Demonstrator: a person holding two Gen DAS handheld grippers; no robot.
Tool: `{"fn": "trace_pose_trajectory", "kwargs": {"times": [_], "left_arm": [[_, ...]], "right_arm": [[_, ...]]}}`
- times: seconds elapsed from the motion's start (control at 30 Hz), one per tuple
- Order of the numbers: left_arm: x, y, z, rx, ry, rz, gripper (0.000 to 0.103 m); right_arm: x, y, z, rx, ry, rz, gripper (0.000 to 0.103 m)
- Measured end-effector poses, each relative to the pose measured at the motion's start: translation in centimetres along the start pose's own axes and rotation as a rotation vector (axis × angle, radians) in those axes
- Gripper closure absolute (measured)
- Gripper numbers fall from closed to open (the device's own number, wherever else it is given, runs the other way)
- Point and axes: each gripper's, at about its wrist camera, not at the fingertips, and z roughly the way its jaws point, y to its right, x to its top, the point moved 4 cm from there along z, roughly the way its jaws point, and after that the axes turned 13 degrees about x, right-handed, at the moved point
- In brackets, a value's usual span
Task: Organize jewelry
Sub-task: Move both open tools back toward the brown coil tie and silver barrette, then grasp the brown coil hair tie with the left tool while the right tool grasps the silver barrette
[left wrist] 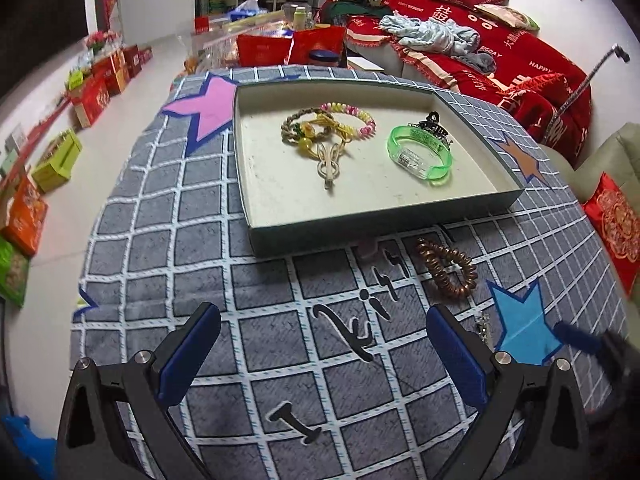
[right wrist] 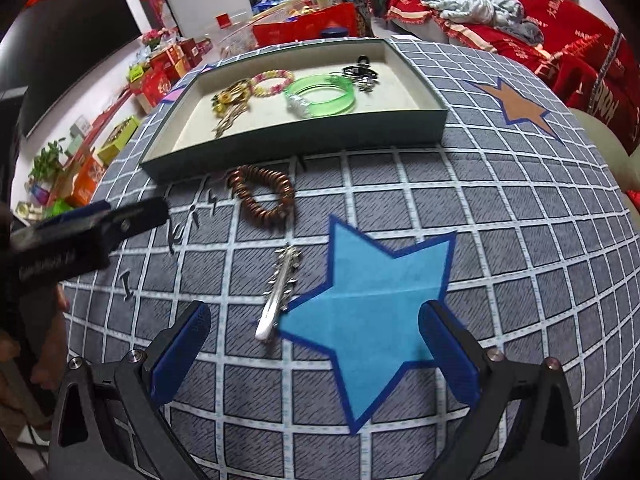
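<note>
A shallow grey-green tray [left wrist: 256,184] [right wrist: 304,152] sits on the checked cloth and holds a green bangle [left wrist: 420,156] [right wrist: 320,96], a pink-yellow bead bracelet [left wrist: 356,118] [right wrist: 272,82], a braided bracelet with yellow ties [left wrist: 308,130] [right wrist: 230,100], a rabbit-shaped clip [left wrist: 330,164] and a black claw clip [left wrist: 434,128] [right wrist: 362,72]. In front of the tray lie a copper coil hair tie [left wrist: 446,268] [right wrist: 262,192] and a silver hair clip [left wrist: 484,326] [right wrist: 278,292]. My left gripper [left wrist: 324,354] is open above the cloth. My right gripper [right wrist: 314,354] is open, just short of the silver clip.
A blue star patch [right wrist: 376,300] [left wrist: 524,324] lies beside the silver clip; pink [left wrist: 208,108] and brown [right wrist: 516,104] stars sit near the tray. A red-covered sofa [left wrist: 500,60] stands beyond the table, and boxes [left wrist: 60,160] line the floor to the left.
</note>
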Motion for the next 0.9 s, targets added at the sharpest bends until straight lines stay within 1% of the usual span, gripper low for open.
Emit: {"fn": "trace_pose_trajectory", "kwargs": {"times": [0.03, 0.1, 0.17, 0.2, 0.23, 0.27, 0.3, 0.37, 0.4, 0.47, 0.57, 0.6, 0.63, 0.67, 0.8, 0.9], "left_arm": [[0.0, 0.1, 0.1, -0.006, -0.009, -0.006, 0.000], [0.0, 0.4, 0.4, -0.019, -0.024, -0.007, 0.000], [0.1, 0.7, 0.6, -0.039, -0.037, -0.004, 0.000], [0.1, 0.9, 0.7, -0.045, -0.044, -0.004, 0.000], [0.2, 1.1, 0.9, -0.049, -0.050, -0.005, 0.000], [0.3, 1.3, 1.0, -0.058, -0.055, -0.007, 0.000], [0.4, 1.5, 1.1, -0.062, -0.056, -0.006, 0.000], [0.5, 1.9, 1.2, -0.069, -0.055, 0.001, 0.000], [0.6, 2.2, 1.2, -0.069, -0.053, 0.008, 0.000], [0.7, 3.0, 1.2, -0.072, -0.050, 0.025, 0.000], [0.9, 4.0, 1.4, -0.079, -0.057, 0.039, 0.000], [0.9, 4.2, 1.4, -0.081, -0.056, 0.038, 0.000], [1.0, 4.4, 1.5, -0.084, -0.055, 0.037, 0.005], [1.1, 4.7, 1.6, -0.086, -0.057, 0.037, 0.007], [1.5, 5.6, 1.8, -0.096, -0.058, 0.023, 0.008], [1.7, 6.0, 2.1, -0.097, -0.060, 0.013, 0.020]], "right_arm": [[-0.1, -0.2, 0.1, -0.006, 0.001, -0.007, 0.000], [-0.3, -0.7, 0.4, -0.014, 0.004, -0.018, 0.005], [-0.4, -1.1, 0.8, -0.015, -0.001, -0.021, 0.020], [-0.5, -1.2, 0.9, -0.017, -0.004, -0.023, 0.025], [-0.7, -1.4, 1.2, -0.021, -0.009, -0.028, 0.033], [-0.8, -1.4, 1.3, -0.026, -0.011, -0.031, 0.038], [-0.9, -1.6, 1.3, -0.047, 0.002, -0.047, 0.040], [-1.0, -1.7, 1.3, -0.070, 0.009, -0.067, 0.058], [-1.0, -1.7, 1.3, -0.075, 0.012, -0.072, 0.062], [-1.0, -1.5, 1.1, -0.075, 0.022, -0.073, 0.077], [-1.1, -1.4, 1.0, -0.073, 0.036, -0.072, 0.082], [-1.2, -1.3, 0.9, -0.068, 0.040, -0.068, 0.083], [-1.2, -1.2, 0.9, -0.066, 0.042, -0.067, 0.083], [-1.2, -1.2, 0.9, -0.064, 0.044, -0.066, 0.083], [-1.1, -1.1, 1.0, -0.061, 0.047, -0.067, 0.083], [-1.1, -1.1, 1.0, -0.059, 0.049, -0.065, 0.083]]}}
